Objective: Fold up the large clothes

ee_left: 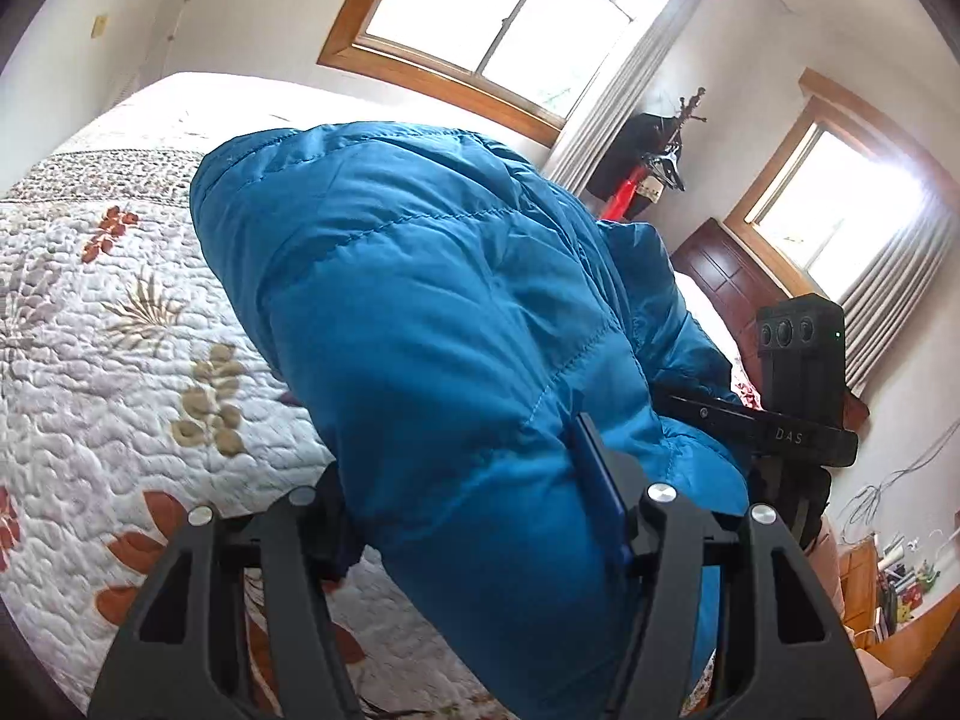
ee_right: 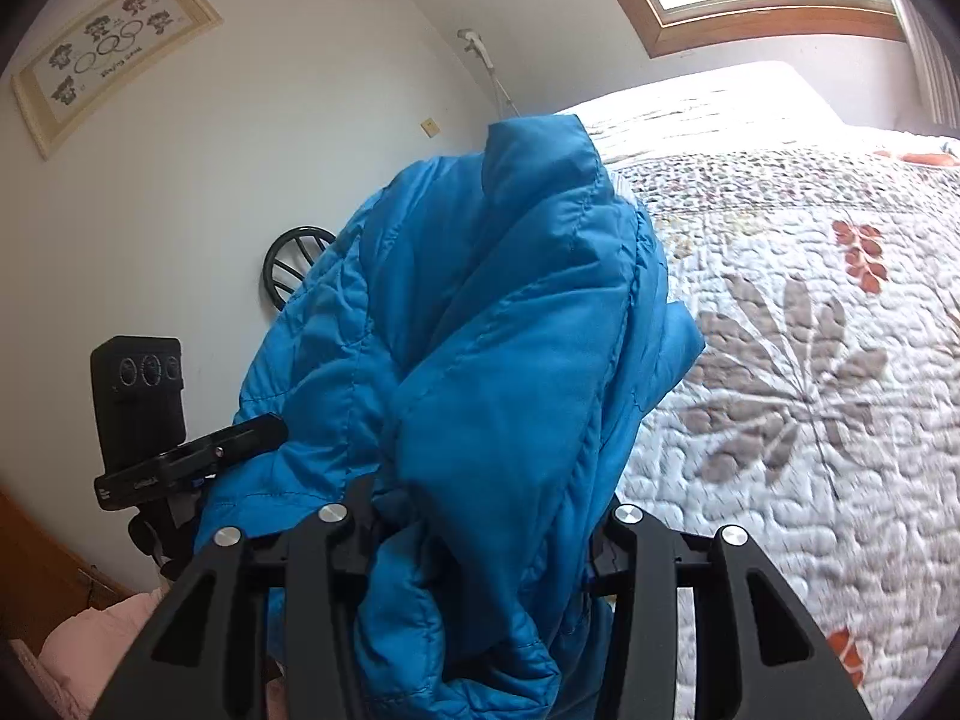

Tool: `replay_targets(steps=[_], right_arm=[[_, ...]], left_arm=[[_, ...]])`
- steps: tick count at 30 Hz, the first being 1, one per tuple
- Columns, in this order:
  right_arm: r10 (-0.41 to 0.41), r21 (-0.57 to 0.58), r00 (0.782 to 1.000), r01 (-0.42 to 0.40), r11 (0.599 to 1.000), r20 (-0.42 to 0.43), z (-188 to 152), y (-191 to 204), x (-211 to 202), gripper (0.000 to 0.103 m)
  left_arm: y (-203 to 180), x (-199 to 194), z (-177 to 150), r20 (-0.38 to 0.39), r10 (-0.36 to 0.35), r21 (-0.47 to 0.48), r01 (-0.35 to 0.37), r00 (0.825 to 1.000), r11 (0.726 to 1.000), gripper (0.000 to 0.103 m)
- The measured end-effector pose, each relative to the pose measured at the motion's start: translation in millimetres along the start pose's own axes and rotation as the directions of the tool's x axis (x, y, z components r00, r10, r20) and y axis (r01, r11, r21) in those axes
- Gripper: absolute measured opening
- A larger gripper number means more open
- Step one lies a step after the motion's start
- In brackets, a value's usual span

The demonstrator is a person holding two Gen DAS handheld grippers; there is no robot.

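Bedroom scene: bed with a floral quilt (ee_left: 90, 324) fills the background, wood-framed windows (ee_left: 504, 18) with grey curtains (ee_left: 624, 90) behind, dark wooden headboard (ee_left: 720, 276) at right in the left wrist view. Framed picture (ee_right: 108, 54) on the white wall in the right wrist view.

Blue puffer jacket (ee_left: 432, 312) is bunched up and lifted off the quilt, hanging between both grippers and blocking most of each view.

Left gripper (ee_left: 480, 540): jaws roughly half open, clamped on a thick fold of jacket; fabric fills the gap between the fingers.

Right gripper (ee_right: 480, 546): same story, jaws partly open with a wad of jacket pinched between them, padding spilling down over the fingers.

Each camera catches the other gripper's black body at the frame edge, right one (ee_left: 798, 384) beside the jacket's far side. Fingertips are buried in fabric in both views.
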State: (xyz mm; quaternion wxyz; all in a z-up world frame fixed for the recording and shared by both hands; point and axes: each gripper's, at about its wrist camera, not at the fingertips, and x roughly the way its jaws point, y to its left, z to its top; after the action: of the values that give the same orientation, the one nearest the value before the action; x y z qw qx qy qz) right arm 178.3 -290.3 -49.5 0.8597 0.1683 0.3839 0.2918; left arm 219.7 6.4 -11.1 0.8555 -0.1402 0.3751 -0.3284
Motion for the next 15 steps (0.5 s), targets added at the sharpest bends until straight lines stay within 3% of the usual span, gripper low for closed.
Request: replay_targets(steps=[7, 15], right_arm=[[0.016, -0.009, 0.999, -0.016, 1.000, -0.033, 61.3, 8.6, 74.2, 0.045], [0.031, 0.033, 0.997, -0.029, 0.999, -0.065, 93.1, -6.0, 143.5, 0.045]], left_arm=[[62.0, -1.5, 47.2, 0.033, 0.040, -0.059, -0.038, 0.999, 0.998, 0.059], [122.6, 17.7, 76.5, 0.034, 0.050, -0.108, -0.046, 0.998, 0.993, 0.059]])
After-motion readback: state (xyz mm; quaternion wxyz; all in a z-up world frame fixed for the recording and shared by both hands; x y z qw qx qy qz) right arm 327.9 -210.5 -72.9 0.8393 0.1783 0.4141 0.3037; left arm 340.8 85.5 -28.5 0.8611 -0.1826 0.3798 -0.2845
